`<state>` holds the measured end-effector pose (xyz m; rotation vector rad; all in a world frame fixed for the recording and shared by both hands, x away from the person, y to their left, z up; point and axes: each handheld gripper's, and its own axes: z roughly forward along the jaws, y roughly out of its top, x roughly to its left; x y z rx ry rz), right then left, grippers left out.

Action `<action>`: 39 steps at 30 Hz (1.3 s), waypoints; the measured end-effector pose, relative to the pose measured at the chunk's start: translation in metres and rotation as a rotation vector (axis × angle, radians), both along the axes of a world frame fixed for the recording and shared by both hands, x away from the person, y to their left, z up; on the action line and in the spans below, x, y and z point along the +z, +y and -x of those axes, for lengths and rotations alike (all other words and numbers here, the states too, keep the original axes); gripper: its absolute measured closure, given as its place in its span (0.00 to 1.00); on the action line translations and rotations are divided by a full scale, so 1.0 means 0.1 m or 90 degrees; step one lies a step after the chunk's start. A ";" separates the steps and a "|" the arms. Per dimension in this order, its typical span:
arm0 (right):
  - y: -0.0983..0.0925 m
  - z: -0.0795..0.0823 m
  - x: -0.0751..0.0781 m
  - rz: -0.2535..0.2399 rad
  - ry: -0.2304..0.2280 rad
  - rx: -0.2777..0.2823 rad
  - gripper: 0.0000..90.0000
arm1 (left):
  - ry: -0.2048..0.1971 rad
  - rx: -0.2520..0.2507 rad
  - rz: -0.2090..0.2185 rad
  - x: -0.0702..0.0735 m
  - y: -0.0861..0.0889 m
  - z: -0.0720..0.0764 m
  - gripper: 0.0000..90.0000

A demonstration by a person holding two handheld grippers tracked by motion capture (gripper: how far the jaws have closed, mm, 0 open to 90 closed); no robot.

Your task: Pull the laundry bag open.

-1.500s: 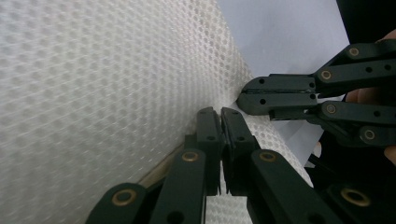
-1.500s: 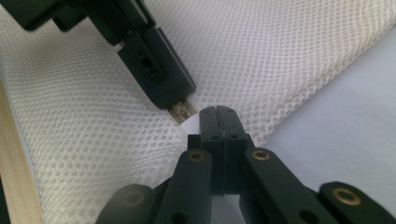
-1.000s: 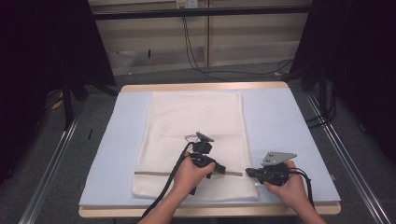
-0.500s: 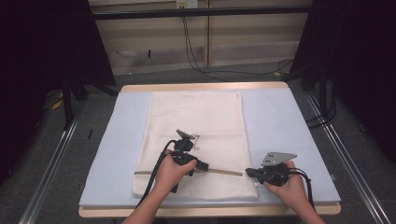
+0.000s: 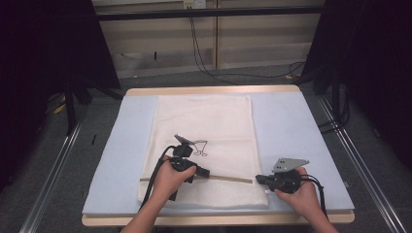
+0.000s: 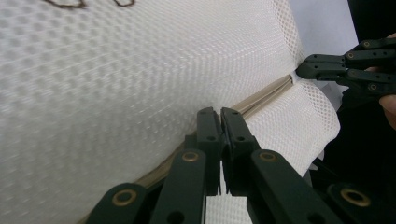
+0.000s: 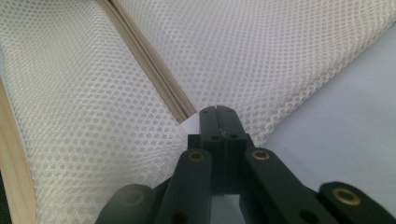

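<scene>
Two grippers down at the near part of a white mesh laundry bag (image 5: 204,131), spread flat on a pale blue mat (image 5: 291,126) over the wooden table (image 5: 209,90). Left gripper (image 6: 219,112) with jaws pressed together on the beige zipper (image 6: 261,95), partway along it, apparently pinching the slider, though hidden between the pads. Right gripper (image 7: 218,110) clamped tight on the bag's right edge at the zipper's end (image 7: 184,114), mesh caught between the jaws. Right gripper seen too from the left gripper view, at the far end of the zipper. Small dark drawing (image 5: 200,147) printed mid-bag, just beyond the left hand (image 5: 170,177).
</scene>
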<state>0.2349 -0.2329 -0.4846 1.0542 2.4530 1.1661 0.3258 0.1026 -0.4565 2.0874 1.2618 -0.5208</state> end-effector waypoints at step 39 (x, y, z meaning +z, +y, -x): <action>0.00 0.00 0.00 -0.005 0.003 -0.005 1.00 | 0.003 0.018 0.023 -0.03 0.24 0.02 0.97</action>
